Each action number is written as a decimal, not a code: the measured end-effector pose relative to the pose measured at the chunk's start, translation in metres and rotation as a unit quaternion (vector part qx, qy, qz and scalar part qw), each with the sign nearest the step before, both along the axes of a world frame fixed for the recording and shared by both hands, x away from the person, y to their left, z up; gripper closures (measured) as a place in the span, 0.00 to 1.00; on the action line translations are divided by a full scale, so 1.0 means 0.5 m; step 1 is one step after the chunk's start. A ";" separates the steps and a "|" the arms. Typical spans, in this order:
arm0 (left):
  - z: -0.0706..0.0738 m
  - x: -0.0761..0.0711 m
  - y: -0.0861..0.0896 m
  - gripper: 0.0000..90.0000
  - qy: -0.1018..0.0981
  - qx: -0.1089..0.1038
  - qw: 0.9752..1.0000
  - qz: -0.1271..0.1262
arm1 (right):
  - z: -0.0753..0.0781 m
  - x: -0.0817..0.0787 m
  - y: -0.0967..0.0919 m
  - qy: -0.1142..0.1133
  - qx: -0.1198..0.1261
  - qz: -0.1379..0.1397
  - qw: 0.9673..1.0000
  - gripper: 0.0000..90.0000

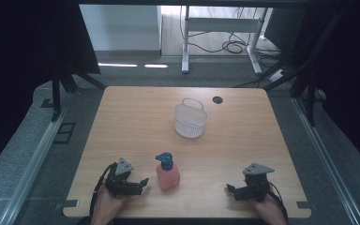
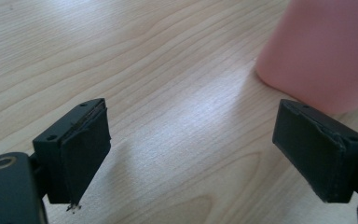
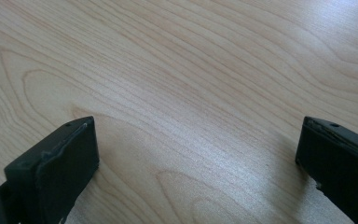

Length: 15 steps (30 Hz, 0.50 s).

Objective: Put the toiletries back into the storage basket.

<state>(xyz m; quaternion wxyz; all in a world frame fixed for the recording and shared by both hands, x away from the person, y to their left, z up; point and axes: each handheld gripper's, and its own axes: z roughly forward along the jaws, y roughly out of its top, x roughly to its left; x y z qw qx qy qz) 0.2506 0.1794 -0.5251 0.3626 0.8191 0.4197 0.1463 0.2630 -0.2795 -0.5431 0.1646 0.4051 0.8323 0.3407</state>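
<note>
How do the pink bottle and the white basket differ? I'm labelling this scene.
The pink bottle is solid-walled with a blue pump top; the white basket is open mesh with a handle. The bottle stands near the front edge beside the left gripper; the basket sits farther back, mid-table. Both stand upright on the table.

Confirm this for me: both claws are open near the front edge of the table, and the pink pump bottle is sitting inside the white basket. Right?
Not quite. The pink pump bottle is not in the white basket; it stands on the table well in front of the basket, just beside the left claw, as the high view shows. The rest holds: the left claw and right claw are both open near the front edge.
</note>
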 end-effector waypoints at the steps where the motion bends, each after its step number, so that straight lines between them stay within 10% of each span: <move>1: 0.000 0.000 0.000 0.12 0.000 0.000 1.000 0.000 | 0.000 0.000 0.000 0.000 0.000 0.000 1.000 0.00; 15: 0.028 -0.014 -0.011 0.14 -0.003 -0.014 0.999 -0.033 | 0.000 0.000 0.000 0.000 0.000 0.000 1.000 0.00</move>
